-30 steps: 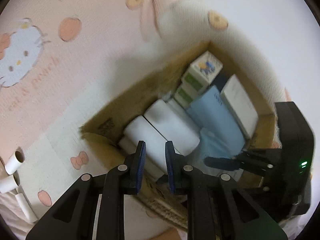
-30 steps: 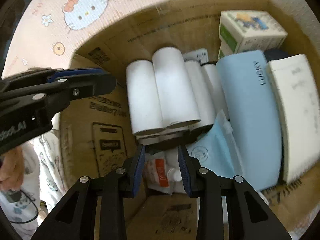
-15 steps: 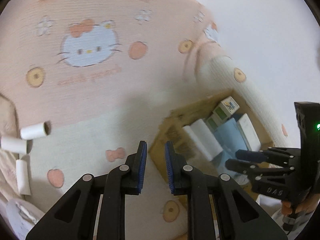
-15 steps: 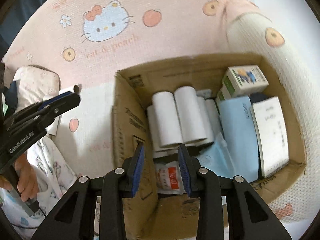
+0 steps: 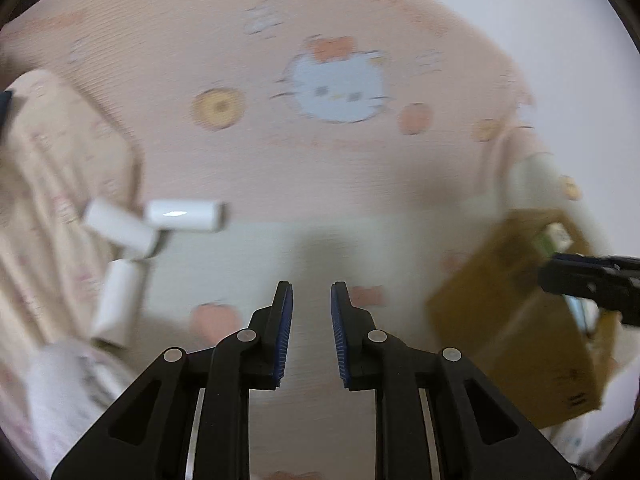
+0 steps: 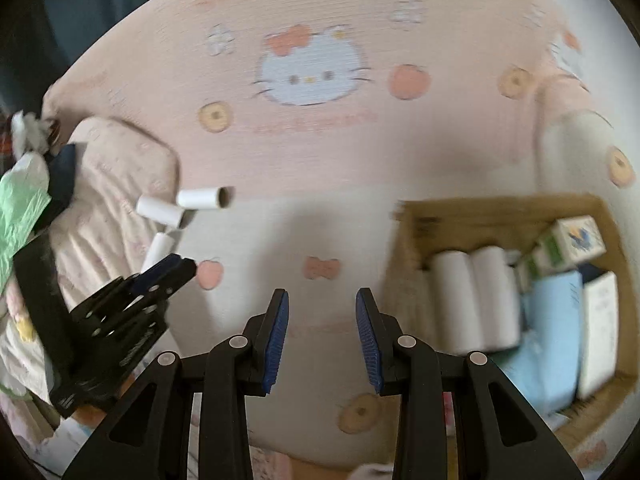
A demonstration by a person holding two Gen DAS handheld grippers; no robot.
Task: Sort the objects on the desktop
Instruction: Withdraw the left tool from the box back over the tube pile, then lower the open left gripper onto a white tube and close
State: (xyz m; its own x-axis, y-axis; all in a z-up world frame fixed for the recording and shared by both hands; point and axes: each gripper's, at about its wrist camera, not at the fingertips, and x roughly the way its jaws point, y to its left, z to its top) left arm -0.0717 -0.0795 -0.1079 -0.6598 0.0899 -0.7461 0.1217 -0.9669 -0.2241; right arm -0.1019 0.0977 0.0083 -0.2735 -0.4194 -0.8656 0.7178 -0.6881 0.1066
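Three white paper rolls lie together on the bedspread at the left: one [image 5: 185, 216] across the top, one [image 5: 118, 226] slanted, one [image 5: 116, 304] lower down. They also show in the right wrist view [image 6: 204, 198]. The cardboard box [image 6: 472, 210] at the right holds white rolls [image 6: 472, 300], a light blue pouch [image 6: 556, 320] and small cartons [image 6: 576, 240]. My left gripper [image 5: 311, 332] is open and empty, above the bedspread, right of the loose rolls. My right gripper [image 6: 322, 336] is open and empty, left of the box.
A pink and white Hello Kitty bedspread [image 6: 312, 72] covers the surface. A pale pillow [image 6: 116, 160] and crumpled cloth [image 6: 20, 196] lie at the far left. The box also shows at the right edge of the left wrist view [image 5: 516, 320].
Both grippers have pulled up and out of the box and swung left. The left one now faces the loose rolls. The right gripper's jaws have opened wider.
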